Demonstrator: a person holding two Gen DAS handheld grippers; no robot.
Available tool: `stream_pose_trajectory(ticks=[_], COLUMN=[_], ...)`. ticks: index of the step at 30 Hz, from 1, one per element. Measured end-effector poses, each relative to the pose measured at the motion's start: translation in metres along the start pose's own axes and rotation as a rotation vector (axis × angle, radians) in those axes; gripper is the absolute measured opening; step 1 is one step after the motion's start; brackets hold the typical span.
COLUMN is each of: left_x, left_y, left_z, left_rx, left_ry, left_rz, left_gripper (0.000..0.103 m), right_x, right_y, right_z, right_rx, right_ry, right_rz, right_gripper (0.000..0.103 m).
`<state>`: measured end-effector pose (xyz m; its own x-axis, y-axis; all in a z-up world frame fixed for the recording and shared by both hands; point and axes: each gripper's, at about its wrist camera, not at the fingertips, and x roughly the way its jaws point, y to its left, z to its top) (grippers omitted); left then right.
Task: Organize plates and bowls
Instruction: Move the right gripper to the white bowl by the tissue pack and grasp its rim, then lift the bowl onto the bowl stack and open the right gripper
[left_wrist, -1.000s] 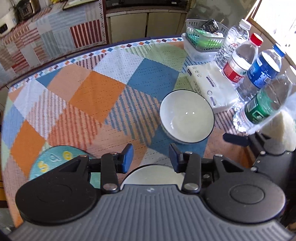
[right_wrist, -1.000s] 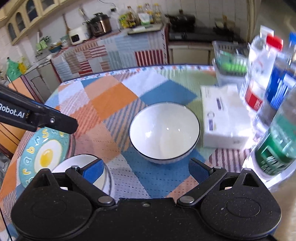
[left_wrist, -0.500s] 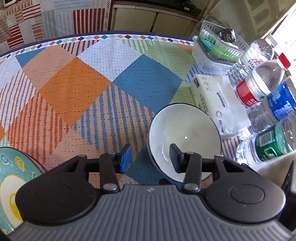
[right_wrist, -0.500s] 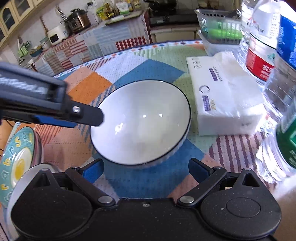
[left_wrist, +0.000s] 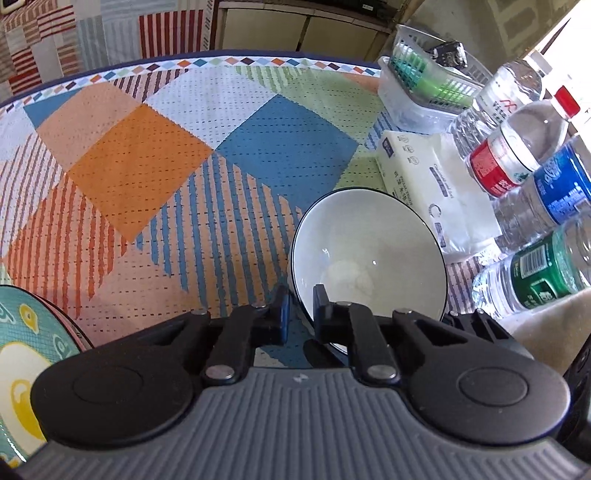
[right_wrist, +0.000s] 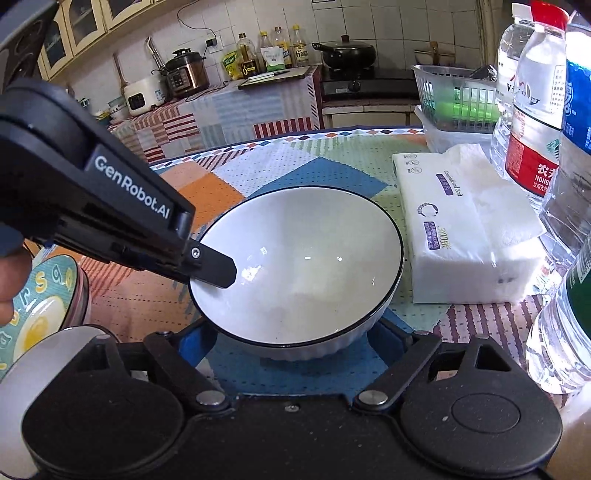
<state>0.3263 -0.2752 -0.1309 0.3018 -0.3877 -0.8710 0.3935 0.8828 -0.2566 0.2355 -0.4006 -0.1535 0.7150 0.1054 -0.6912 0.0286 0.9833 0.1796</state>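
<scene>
Two tools meet on one white bowl (right_wrist: 299, 269), and that crowding is the main hazard. The left tool (left_wrist: 298, 314) has just been closing and now pinches the bowl's near-left rim, one finger inside the basin and the other outside the wall; in the right wrist view its inner fingertip (right_wrist: 216, 267) lies flat on the glazed inside. A thin pinch on a smooth, dark-edged rim could slip if the bowl is lifted by that edge alone, and the bowl would then tip away from the grip and drop back onto the surface (left_wrist: 155, 155).

The right tool (right_wrist: 291, 343) stands wide, its blue pads flanking the bowl's ribbed base; its jaws have just been narrowing with the bowl between them. Whether the pads already press the wall cannot be told, since the rim hides them. If it squeezes while the left tool pulls upward, the two could work against each other and twist the bowl free.

Beyond the bowl, the tissue pack (right_wrist: 465, 229) lies just beside its right side, and the water bottles (left_wrist: 517, 155) crowd further right: a swing that way could knock them over. To the left sit a patterned plate (left_wrist: 22, 369) and a second pale dish (right_wrist: 48, 373), partly hidden, near enough for the left tool's body to strike when moving.
</scene>
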Motion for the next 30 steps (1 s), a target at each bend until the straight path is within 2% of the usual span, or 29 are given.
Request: stream_pose_trajectory(ticks=[5, 16, 30], left_x=[-0.017, -0.075, -0.160], left_y=[-0.004, -0.014, -0.001], left_z=[-0.002, -0.026, -0.068], left_rx=[0.008, 0.048, 0.043], left_ry=[0.015, -0.038, -0.099], left_rz=[0.001, 0.030, 0.048], left_gripper=[0.011, 0.011, 0.012], right_x=[-0.018, -0.067, -0.127], right_y=[0.008, 0.038, 0.087], right_z=[0.001, 0.012, 0.009], right_rx=[-0.042, -0.123, -0.238], right_ry=[-0.015, -0.024, -0.076], right_rz=[-0.016, -0.028, 0.012], right_gripper=[0.091, 0.091, 0.091])
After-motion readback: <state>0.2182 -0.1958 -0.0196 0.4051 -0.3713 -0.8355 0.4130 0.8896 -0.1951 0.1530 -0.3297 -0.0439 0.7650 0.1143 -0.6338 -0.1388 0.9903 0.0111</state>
